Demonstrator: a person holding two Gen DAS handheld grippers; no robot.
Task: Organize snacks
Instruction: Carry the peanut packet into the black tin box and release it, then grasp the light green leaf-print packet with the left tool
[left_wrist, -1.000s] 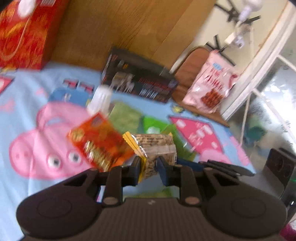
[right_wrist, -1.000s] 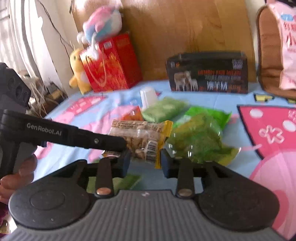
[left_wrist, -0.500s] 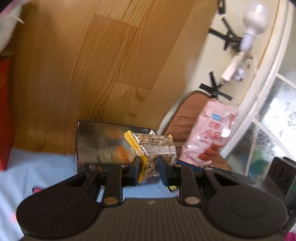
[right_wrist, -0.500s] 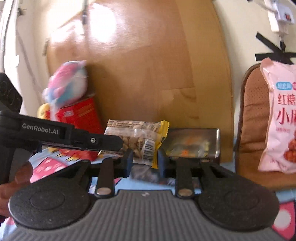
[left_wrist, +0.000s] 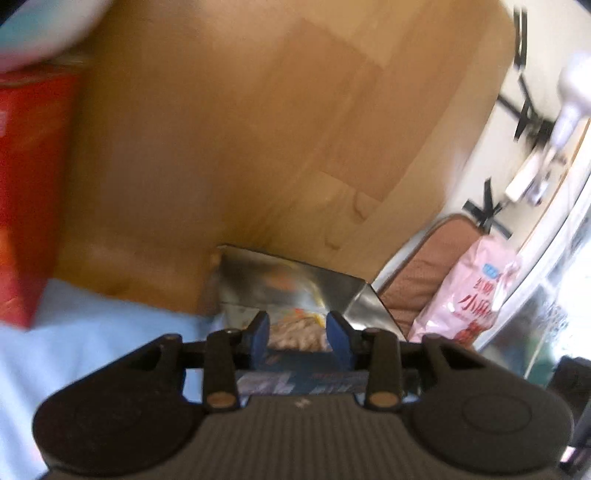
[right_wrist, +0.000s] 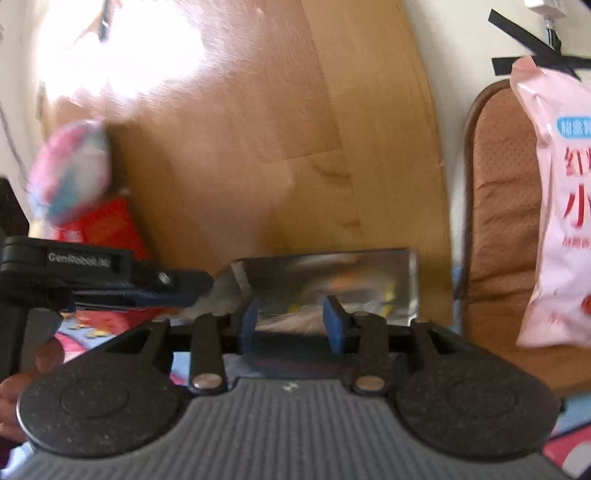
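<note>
From my left claw (left_wrist: 297, 334) I look over the blue pads at an open box (left_wrist: 295, 284) with a shiny silver lining, standing against the wooden board (left_wrist: 258, 129). My jaws have just been opening and stand apart now, pressing on nothing. Past them, down inside the box, lies the snack packet (left_wrist: 295, 328): clear film with pale brown nuts showing through and a strip of yellow at its edge, all rather blurred. A red box (left_wrist: 26, 192) stands at the left on the light blue cloth (left_wrist: 92, 325), and a pink snack bag (left_wrist: 469, 299) leans on a brown cushioned chair (left_wrist: 424, 266) at the right.

From my right claw (right_wrist: 290, 321) I see the same silver-lined box (right_wrist: 332, 280) straight ahead, its flap raised. These jaws too have just been opening and grip nothing. The packet (right_wrist: 291, 317) shows between and beyond the pads as a blurred pale shape with yellow flecks inside the box. My left claw (right_wrist: 192, 291) reaches in from the left, its tip at the box's corner. The pink bag (right_wrist: 554, 221) stands tall at the right against the chair (right_wrist: 498, 203), and a pink and blue soft toy (right_wrist: 70, 173) sits above the red box (right_wrist: 107, 229).
</note>
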